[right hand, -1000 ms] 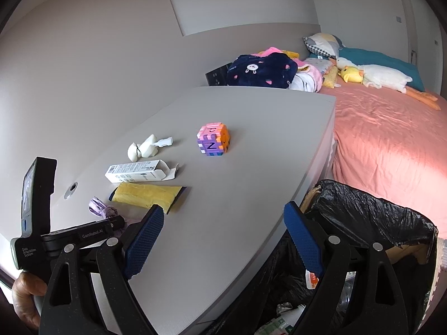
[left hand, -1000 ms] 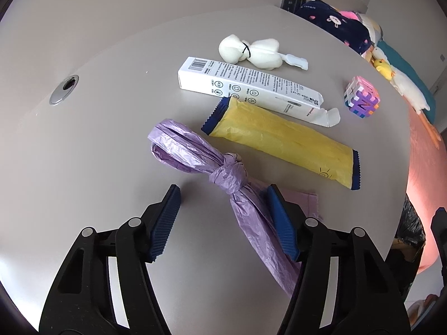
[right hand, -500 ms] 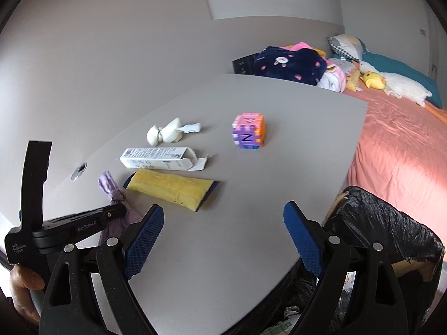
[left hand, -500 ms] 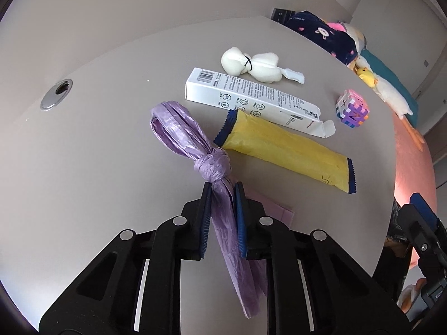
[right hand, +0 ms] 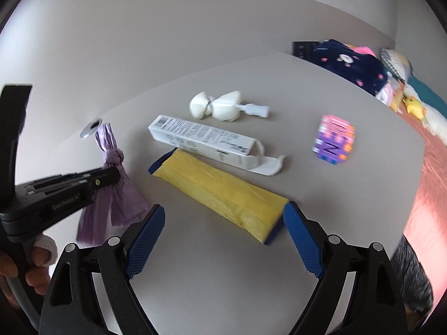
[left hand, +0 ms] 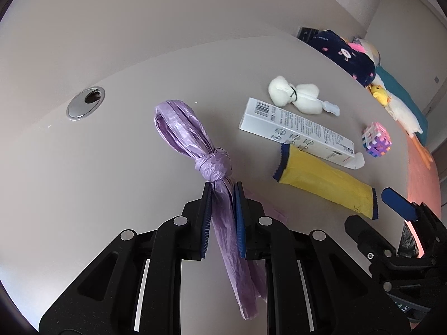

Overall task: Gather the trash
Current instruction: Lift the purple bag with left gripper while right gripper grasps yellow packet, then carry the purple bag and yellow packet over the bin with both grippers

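Observation:
My left gripper is shut on a knotted purple plastic bag, gripping it just below the knot; the bag's tail hangs down past the jaws. From the right wrist view the purple bag dangles from that left gripper at the left. My right gripper stands open, low over the table, its fingertips either side of the near end of a yellow wrapper without touching it. Behind the wrapper lie a white carton and a tied white tissue bundle.
A colourful puzzle cube sits on the grey table to the right. A metal cable grommet is at the far left. A black trash bag hangs past the table's right edge, beside a pink bed with clothes and plush toys.
My left gripper closed on the purple bag below its knot and raised it a little. My right gripper swung from over the trash bag to the table and now straddles the yellow wrapper's end.

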